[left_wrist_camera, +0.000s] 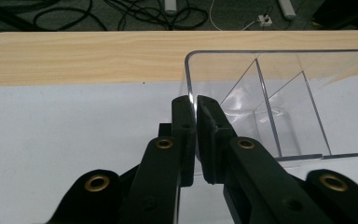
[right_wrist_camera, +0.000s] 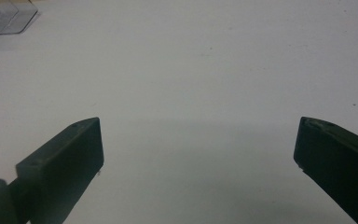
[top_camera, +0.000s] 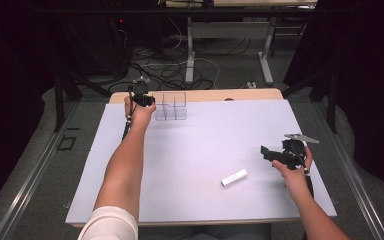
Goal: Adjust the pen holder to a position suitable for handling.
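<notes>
A clear plastic organizer box (top_camera: 171, 106) with inner dividers stands at the far middle of the white mat. My left gripper (top_camera: 150, 100) is at its left side, and in the left gripper view my left gripper (left_wrist_camera: 195, 103) is shut on the clear box (left_wrist_camera: 279, 102), pinching its near left wall. A small white rectangular block (top_camera: 234, 177) lies on the mat toward the front right. My right gripper (top_camera: 266, 152) hovers to the right of the block, jaws wide apart. In the right gripper view my right gripper (right_wrist_camera: 198, 135) holds nothing, and the clear box (right_wrist_camera: 4, 18) sits in the top left corner.
The white mat (top_camera: 205, 150) covers a wooden table (top_camera: 250, 94) whose far edge shows beyond the box. Cables and table legs lie on the floor behind (top_camera: 190, 65). A metal rail (top_camera: 30, 175) runs along the left.
</notes>
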{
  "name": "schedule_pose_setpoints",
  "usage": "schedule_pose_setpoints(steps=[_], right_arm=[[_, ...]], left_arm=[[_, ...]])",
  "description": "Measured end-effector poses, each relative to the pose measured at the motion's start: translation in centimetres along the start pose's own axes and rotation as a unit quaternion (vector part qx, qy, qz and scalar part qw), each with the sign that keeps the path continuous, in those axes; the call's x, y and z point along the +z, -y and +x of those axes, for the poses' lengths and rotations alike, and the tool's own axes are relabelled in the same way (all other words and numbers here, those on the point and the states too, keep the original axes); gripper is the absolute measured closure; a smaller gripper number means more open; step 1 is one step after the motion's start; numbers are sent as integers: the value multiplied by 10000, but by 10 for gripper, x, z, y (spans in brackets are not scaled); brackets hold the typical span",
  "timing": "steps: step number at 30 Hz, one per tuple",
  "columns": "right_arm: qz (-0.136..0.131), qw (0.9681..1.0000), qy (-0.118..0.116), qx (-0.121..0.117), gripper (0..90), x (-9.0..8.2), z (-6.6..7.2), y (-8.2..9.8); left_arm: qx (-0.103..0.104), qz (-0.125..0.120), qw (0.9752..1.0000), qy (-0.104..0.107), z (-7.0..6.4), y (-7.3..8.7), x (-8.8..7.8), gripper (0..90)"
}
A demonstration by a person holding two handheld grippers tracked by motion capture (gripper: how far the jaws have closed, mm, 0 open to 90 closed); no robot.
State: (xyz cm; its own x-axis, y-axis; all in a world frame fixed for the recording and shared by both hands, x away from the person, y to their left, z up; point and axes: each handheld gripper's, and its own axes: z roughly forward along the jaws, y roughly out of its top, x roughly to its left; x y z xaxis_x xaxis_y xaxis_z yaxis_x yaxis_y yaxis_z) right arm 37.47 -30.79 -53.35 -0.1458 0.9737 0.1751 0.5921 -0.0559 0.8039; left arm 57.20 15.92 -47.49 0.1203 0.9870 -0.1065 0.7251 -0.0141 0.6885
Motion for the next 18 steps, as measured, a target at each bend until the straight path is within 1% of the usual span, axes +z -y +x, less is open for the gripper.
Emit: schedule_pose_setpoints(steps=[1,2,3,4,5,7,8,10,11,13,14,15,16,17,18], right_arm=[[3,10000,-1,-6,10,0,0,0],[2,10000,-4,-11,10,0,0,0],[8,10000,-2,-29,10,0,0,0],[8,10000,1,-32,9,0,0,0],[12,10000,-5,15,10,0,0,0],[7,10000,-11,16,10,0,0,0],[-1,10000,-13,-3,10,0,0,0],[1,10000,-11,-7,10,0,-1,0],[17,10000,-16,15,10,0,-1,0],[38,10000,-15,24,10,1,-1,0],[39,10000,-16,22,10,1,-2,0],[35,10000,-18,-1,10,1,-2,0],[35,10000,-21,-10,10,1,-2,0],[35,10000,-21,-10,10,1,-2,0],[31,10000,-20,-48,10,1,-2,0]], left_arm=[[0,0,10000,0,0,0,0,877],[-7,52,10000,-29,-1,0,-1,880],[-41,47,10000,-44,-1,0,-1,883],[-23,67,10000,-70,-1,-1,-1,886],[-23,46,9999,-114,-2,0,-1,891],[8,-13,9999,-150,-4,0,0,892],[48,30,9998,-190,-4,0,-1,893],[39,-6,9997,-224,-6,0,0,895],[26,35,9996,-271,-8,-1,-1,895],[-74,77,9994,-327,-9,-1,-2,897],[-77,63,9994,-333,-10,0,-2,897],[-41,123,9993,-346,-9,0,-4,897],[-47,165,9991,-394,-9,-1,-6,898],[-47,165,9991,-394,-9,-1,-6,897],[-106,247,9988,-412,-8,-1,-10,897]])
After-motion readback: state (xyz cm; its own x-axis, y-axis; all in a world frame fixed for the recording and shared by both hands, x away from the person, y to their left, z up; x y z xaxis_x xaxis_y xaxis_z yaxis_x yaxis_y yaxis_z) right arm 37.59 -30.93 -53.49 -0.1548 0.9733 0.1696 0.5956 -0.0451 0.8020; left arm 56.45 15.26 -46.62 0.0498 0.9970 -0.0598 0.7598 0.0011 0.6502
